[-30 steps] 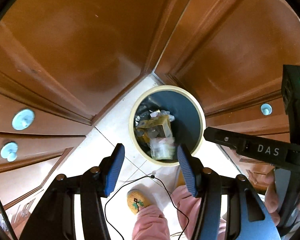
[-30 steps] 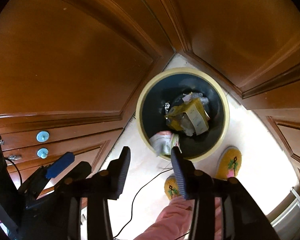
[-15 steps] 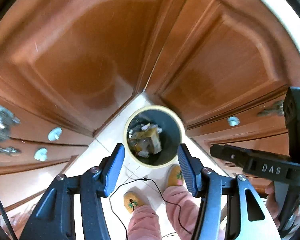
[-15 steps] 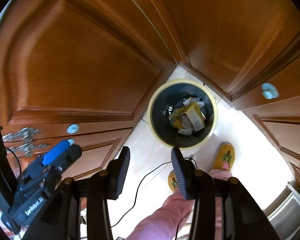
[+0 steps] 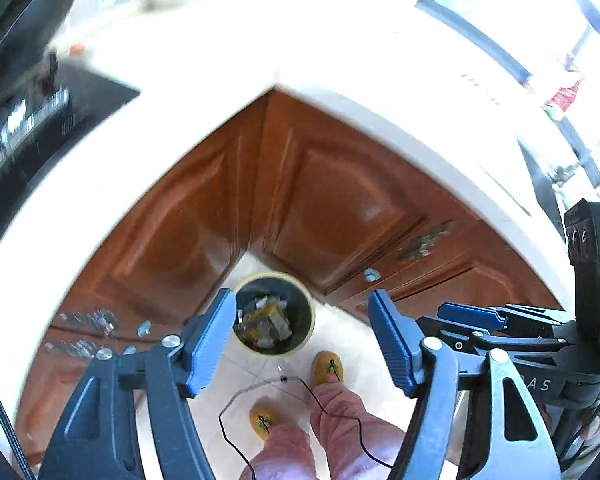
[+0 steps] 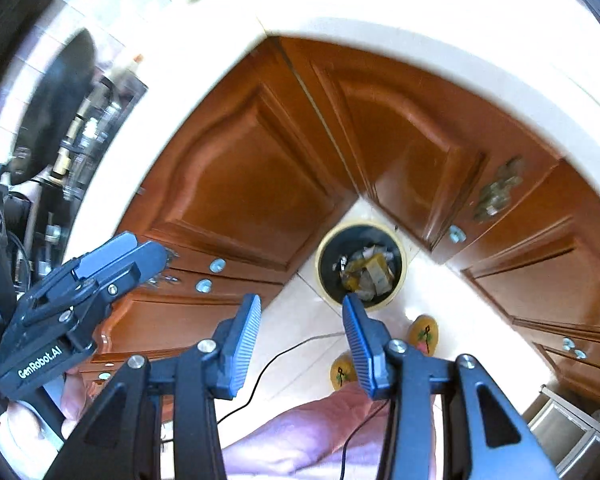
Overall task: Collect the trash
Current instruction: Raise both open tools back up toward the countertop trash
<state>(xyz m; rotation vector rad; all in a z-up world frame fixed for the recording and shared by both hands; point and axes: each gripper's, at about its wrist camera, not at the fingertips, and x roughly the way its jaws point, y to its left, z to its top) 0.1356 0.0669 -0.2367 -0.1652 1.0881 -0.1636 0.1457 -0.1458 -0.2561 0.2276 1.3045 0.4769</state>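
- Looking down past left gripper (image 5: 302, 318), jaws just widened, nothing between; trash bin (image 5: 274, 314) of wrappers on floor in cabinet corner.
- Showing, right view only: right gripper (image 6: 300, 322) narrowly parted, empty; "GenRobot.AI" lettering.

Brown wooden cabinet doors (image 5: 204, 216) with raised panels meet at an inside corner beneath a white countertop (image 5: 340, 60). The floor (image 6: 452, 304) is laid with pale glossy tiles. A window (image 5: 520, 20) with a dark frame admits strong daylight, and a black stovetop (image 5: 40, 120) is set into the countertop.
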